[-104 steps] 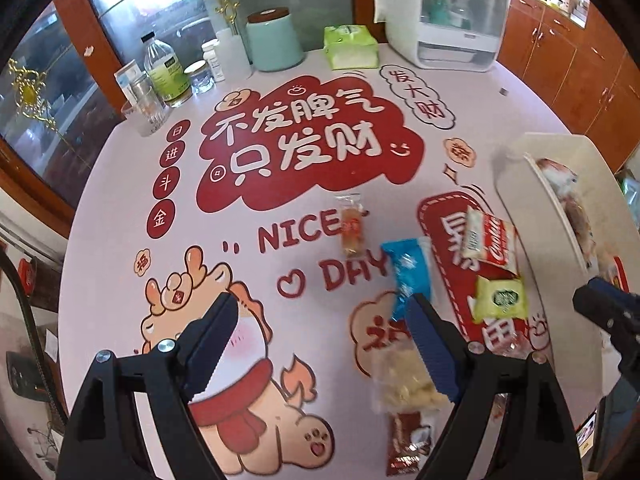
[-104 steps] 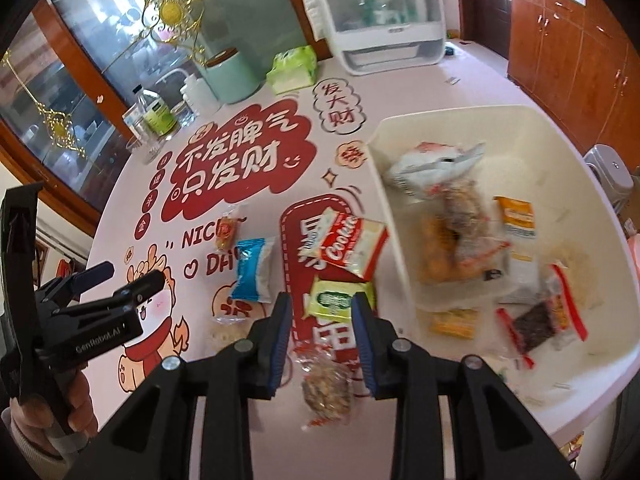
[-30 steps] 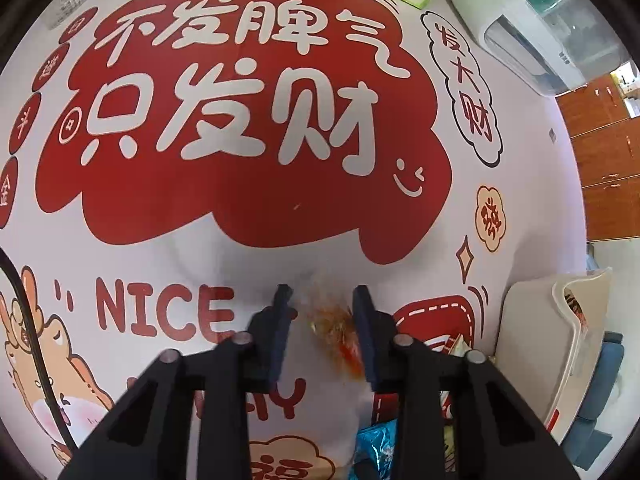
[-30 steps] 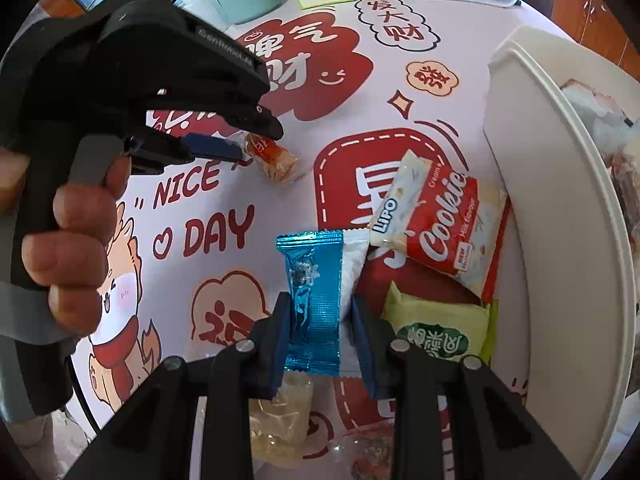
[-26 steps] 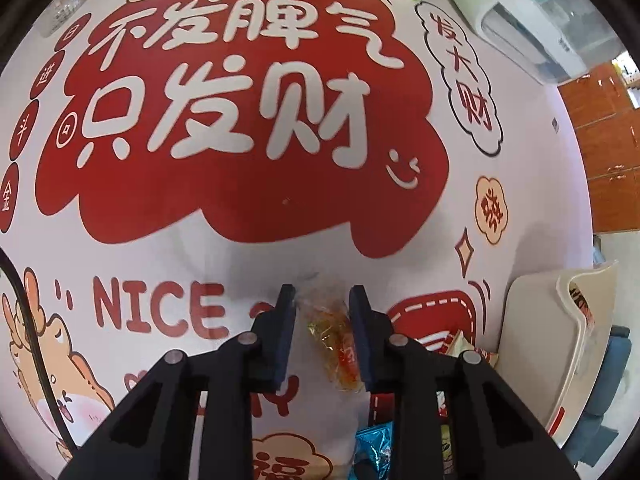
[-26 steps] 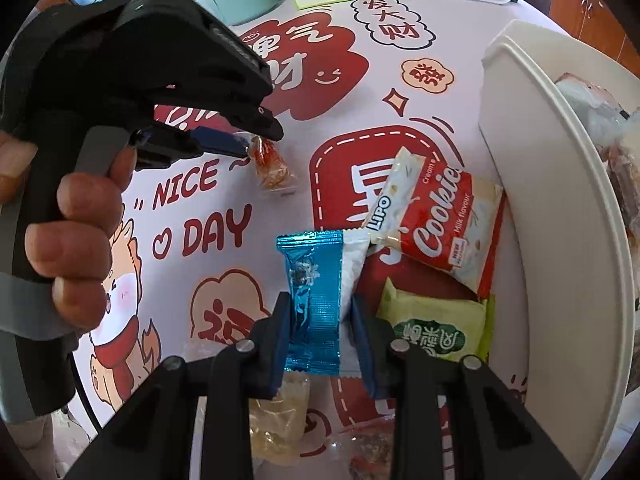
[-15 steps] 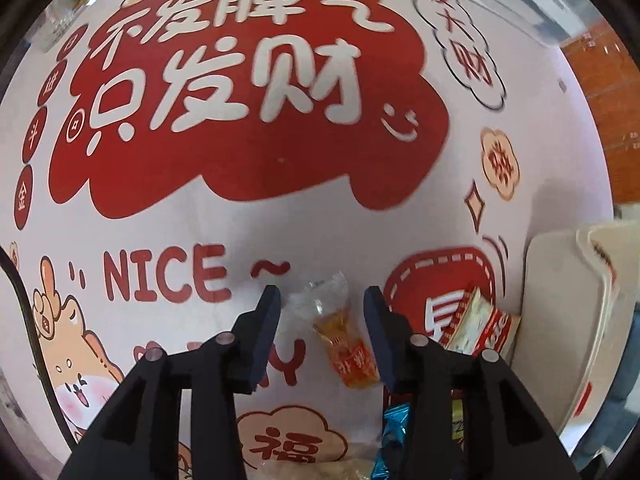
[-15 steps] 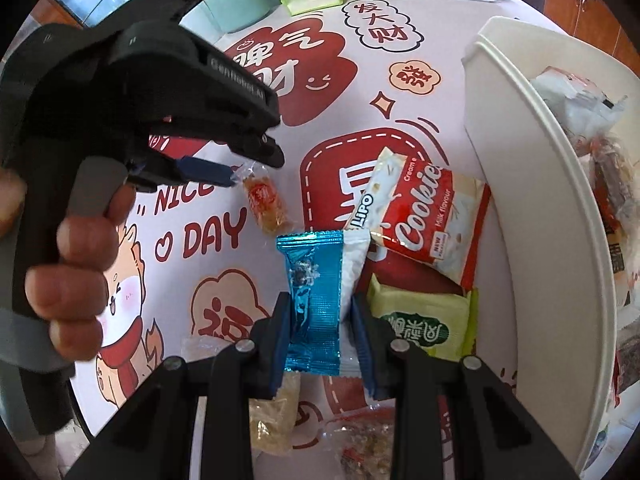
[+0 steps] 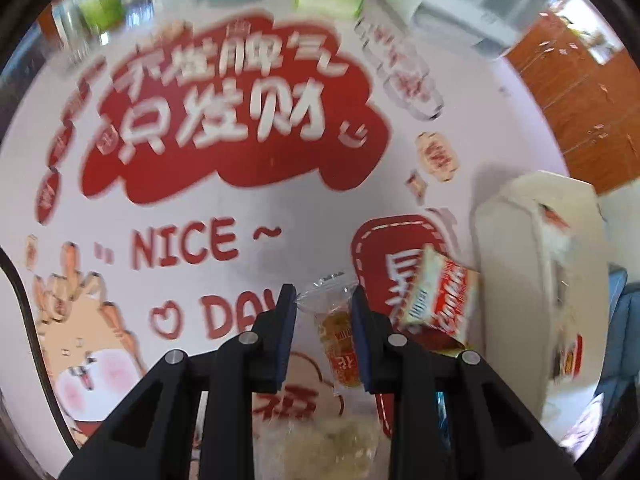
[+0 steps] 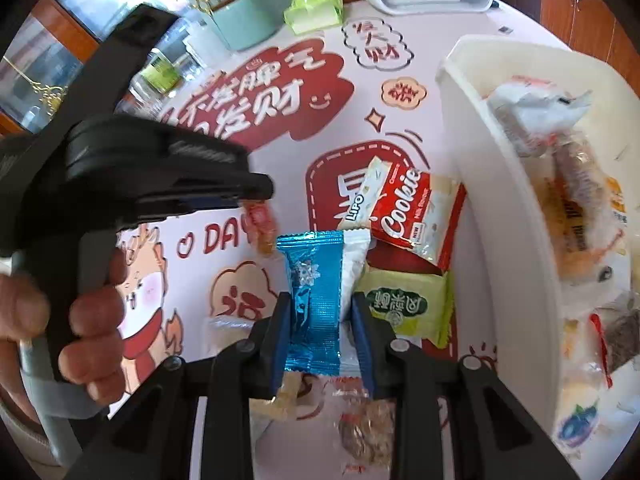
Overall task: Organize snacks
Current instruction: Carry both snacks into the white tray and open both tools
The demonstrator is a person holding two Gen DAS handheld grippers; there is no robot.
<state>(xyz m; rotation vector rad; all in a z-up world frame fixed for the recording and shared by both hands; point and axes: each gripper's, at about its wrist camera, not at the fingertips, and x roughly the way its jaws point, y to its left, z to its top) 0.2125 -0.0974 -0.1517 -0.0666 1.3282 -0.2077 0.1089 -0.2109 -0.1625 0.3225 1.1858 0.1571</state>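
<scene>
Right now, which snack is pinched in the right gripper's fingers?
The shiny blue packet. It sits between the right gripper fingers, while the red-and-white Cookie pack and green packet lie loose on the table beside it.

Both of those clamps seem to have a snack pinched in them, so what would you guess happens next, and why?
Probably a short carry to the right. The right hand-held gripper is shut on the shiny blue foil packet, and the left hand-held gripper holds the clear-wrapped orange candy. The cream plastic bin to the right already holds other snacks, so moving both packets over its rim looks sensible.
</scene>
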